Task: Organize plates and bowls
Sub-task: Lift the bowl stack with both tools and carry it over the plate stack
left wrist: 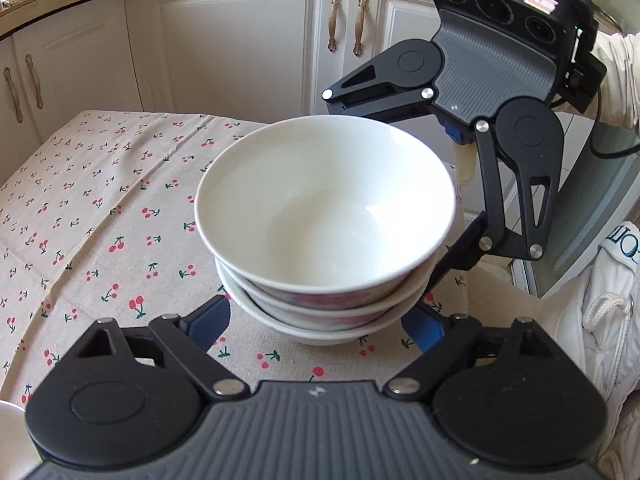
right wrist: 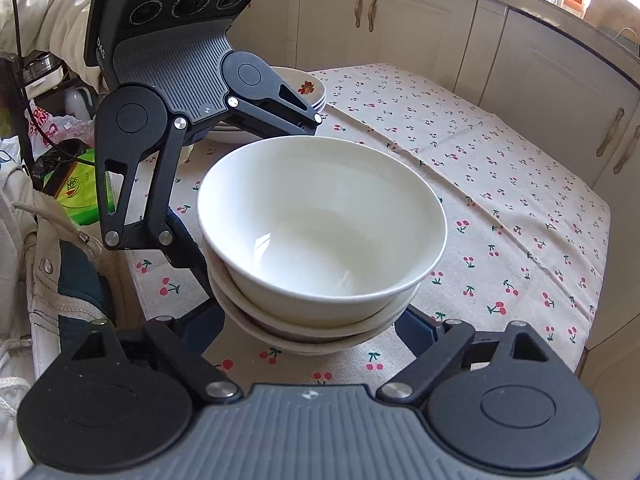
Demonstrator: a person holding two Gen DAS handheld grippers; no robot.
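A stack of three white bowls point(left wrist: 326, 200) stands on the cherry-print tablecloth point(left wrist: 100, 208), near the table's edge by the person. My left gripper point(left wrist: 320, 314) straddles the stack low down, its blue fingers point(left wrist: 214, 320) pressed against the lower bowls on both sides. From the other side my right gripper point(right wrist: 316, 322) clasps the same bowl stack point(right wrist: 320, 216), with its fingers point(right wrist: 418, 330) against the lower bowls. The fingertips of both are hidden under the rims. A pile of white plates point(right wrist: 310, 88) with a fruit print sits behind the left gripper's housing point(right wrist: 176, 60).
White cabinets point(left wrist: 240, 48) with brass handles run behind the table. The person's white jacket point(left wrist: 608, 320) is close at the table's edge. A green packet point(right wrist: 76, 196) and bags lie beyond the table's left side. A white rim point(left wrist: 8, 412) shows at the bottom left.
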